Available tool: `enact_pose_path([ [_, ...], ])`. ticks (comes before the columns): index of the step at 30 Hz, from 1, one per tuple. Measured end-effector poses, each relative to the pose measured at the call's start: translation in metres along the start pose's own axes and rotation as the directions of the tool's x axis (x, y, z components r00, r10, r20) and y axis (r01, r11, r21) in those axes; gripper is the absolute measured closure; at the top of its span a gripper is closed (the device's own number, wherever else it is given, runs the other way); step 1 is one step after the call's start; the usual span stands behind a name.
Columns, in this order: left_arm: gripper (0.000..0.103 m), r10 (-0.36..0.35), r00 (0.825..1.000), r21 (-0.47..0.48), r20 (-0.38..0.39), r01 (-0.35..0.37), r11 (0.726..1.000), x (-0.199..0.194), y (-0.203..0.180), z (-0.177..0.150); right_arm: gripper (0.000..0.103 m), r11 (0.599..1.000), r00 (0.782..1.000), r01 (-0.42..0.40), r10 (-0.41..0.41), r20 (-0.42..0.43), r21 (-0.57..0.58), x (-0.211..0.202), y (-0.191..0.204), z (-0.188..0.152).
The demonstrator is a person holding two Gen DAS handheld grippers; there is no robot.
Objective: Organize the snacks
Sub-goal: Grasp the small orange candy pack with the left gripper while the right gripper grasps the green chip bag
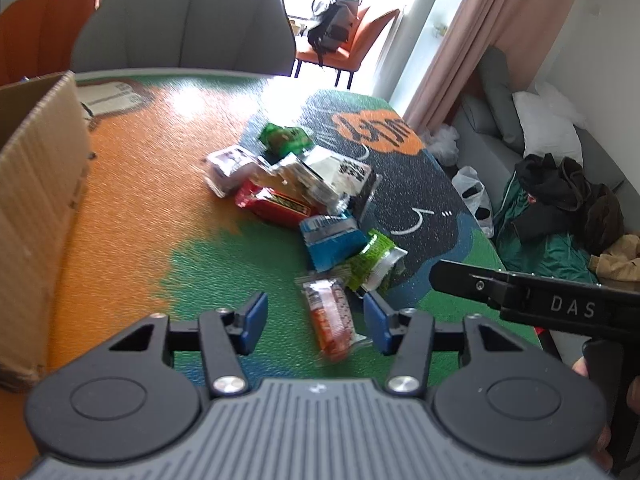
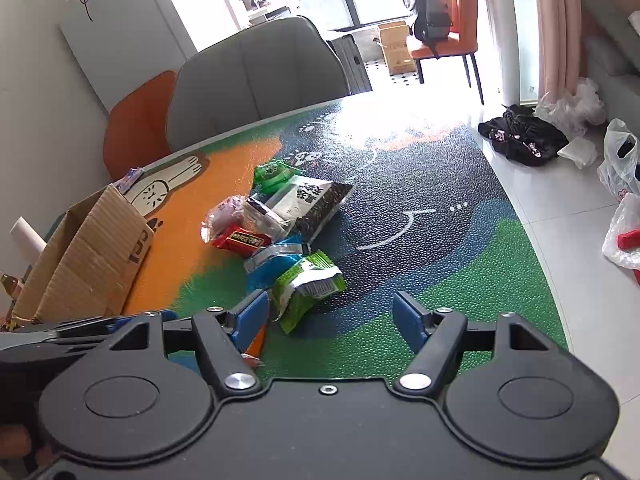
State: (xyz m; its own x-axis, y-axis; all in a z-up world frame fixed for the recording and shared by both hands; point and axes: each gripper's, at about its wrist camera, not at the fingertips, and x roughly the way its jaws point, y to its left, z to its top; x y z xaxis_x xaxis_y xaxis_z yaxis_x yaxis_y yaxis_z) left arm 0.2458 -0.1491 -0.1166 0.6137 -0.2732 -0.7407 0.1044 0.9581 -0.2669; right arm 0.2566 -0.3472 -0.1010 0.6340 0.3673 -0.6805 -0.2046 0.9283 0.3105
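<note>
A pile of snack packets lies on the colourful table mat (image 1: 132, 208). In the left wrist view my left gripper (image 1: 316, 322) is open, its blue pads on either side of a clear packet with orange contents (image 1: 330, 322), not touching it. Beyond lie a light green packet (image 1: 370, 262), a blue packet (image 1: 330, 240), a red packet (image 1: 274, 204) and a black-and-white bag (image 1: 340, 176). In the right wrist view my right gripper (image 2: 332, 320) is open and empty, just behind the light green packet (image 2: 306, 290). The blue packet (image 2: 272, 264) and red packet (image 2: 240, 240) lie farther off.
An open cardboard box (image 1: 36, 216) stands on the table's left side, also in the right wrist view (image 2: 84, 260). A grey chair (image 1: 184, 24) and an orange chair (image 2: 136, 128) stand behind the table. The table edge and floor with bags (image 2: 620, 168) are to the right.
</note>
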Motion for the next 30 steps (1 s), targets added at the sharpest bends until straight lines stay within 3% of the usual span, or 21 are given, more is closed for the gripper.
enact_pose_path([
  [4,0.051,0.012,1.0,0.014,-0.019,-0.011,1.0,0.012,-0.004,0.0,0.034,1.0,1.0,0.0,0.0,-0.01,-0.004,0.003,-0.003,0.001],
  [8,0.065,0.019,0.999,0.006,-0.027,-0.019,1.0,0.022,-0.003,-0.003,0.034,1.0,1.0,-0.005,0.005,-0.016,0.001,0.006,-0.005,0.002],
  [11,0.069,0.027,0.999,0.026,-0.021,-0.026,0.999,0.024,-0.004,-0.005,0.034,1.0,1.0,-0.01,0.01,-0.017,0.002,0.008,-0.006,0.002],
  [14,0.083,0.047,0.999,0.04,-0.01,-0.046,0.998,0.024,-0.002,-0.006,0.034,1.0,1.0,-0.01,0.01,-0.017,-0.003,0.011,-0.004,0.003],
  [20,0.086,0.052,0.999,-0.016,0.004,-0.052,0.999,0.017,0.015,-0.004,0.034,1.0,1.0,-0.013,0.013,-0.028,-0.017,0.019,0.0,0.003],
  [30,0.086,0.07,0.997,-0.021,0.037,-0.07,0.997,-0.003,0.028,0.002,0.033,0.999,0.999,-0.013,0.011,-0.042,-0.039,0.039,0.013,0.006],
])
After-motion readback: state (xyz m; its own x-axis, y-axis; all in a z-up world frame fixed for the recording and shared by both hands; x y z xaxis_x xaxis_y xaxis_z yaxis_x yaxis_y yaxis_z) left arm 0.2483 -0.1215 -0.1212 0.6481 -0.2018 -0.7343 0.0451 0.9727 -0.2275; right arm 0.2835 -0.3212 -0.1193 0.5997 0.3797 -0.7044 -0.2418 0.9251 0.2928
